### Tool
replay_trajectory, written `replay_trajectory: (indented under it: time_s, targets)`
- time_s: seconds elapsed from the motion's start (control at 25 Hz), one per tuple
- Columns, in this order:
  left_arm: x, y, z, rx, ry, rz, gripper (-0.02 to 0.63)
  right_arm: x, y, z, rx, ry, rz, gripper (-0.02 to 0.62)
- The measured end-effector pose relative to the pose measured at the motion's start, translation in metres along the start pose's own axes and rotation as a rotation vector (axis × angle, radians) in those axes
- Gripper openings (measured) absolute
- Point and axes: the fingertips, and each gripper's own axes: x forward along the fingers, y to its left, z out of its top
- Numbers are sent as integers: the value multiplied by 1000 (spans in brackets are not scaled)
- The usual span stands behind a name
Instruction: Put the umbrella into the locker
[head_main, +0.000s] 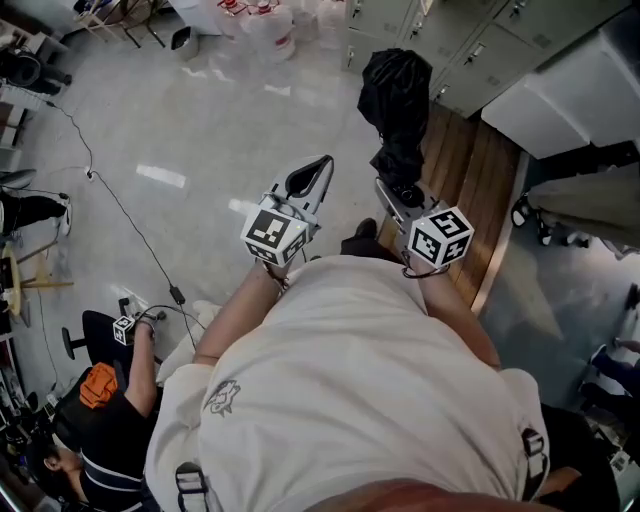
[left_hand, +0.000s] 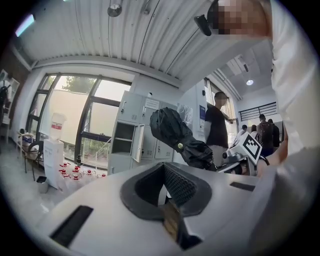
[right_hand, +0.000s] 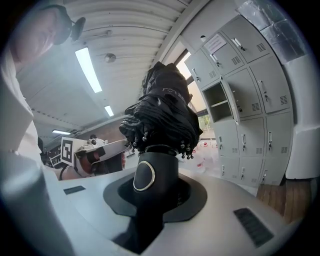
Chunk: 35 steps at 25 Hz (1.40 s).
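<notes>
A folded black umbrella (head_main: 395, 95) stands up from my right gripper (head_main: 390, 188), which is shut on its black handle (right_hand: 152, 182). In the right gripper view the bunched canopy (right_hand: 162, 115) rises above the handle and hides what is straight ahead. Grey lockers (right_hand: 245, 115) stand to the right of it, one (right_hand: 220, 100) with its compartment open. My left gripper (head_main: 318, 170) hovers level to the left of the umbrella, shut, with nothing between its pads (left_hand: 177, 187). In the left gripper view the umbrella (left_hand: 175, 130) is ahead to the right, and an open locker (left_hand: 125, 137) lies beyond it.
A wooden platform (head_main: 470, 190) runs along the lockers (head_main: 480, 50) at the right. Water bottles (head_main: 265, 25) stand on the floor at the top. A seated person (head_main: 110, 420) is at the lower left, with a cable (head_main: 130, 225) across the floor. Several people (left_hand: 217, 125) stand near the lockers.
</notes>
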Motion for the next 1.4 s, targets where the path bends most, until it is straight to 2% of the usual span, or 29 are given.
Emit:
replay_trajectory:
  time_s: [0.36,0.6,1.08,1.4]
  targets:
    - [123,26,1,10,16,7,12,15,-100,46,-50,20,40,100]
    - [174,35,1,9,25,18,12,25,-150,68,-54,36,51,100]
    - [235,104,1,-2,25,-7,12,79,-205,102,-22,27,2,100]
    - [260,193,22,0,12,-37,12,159,-220,144,8,12,-32,100]
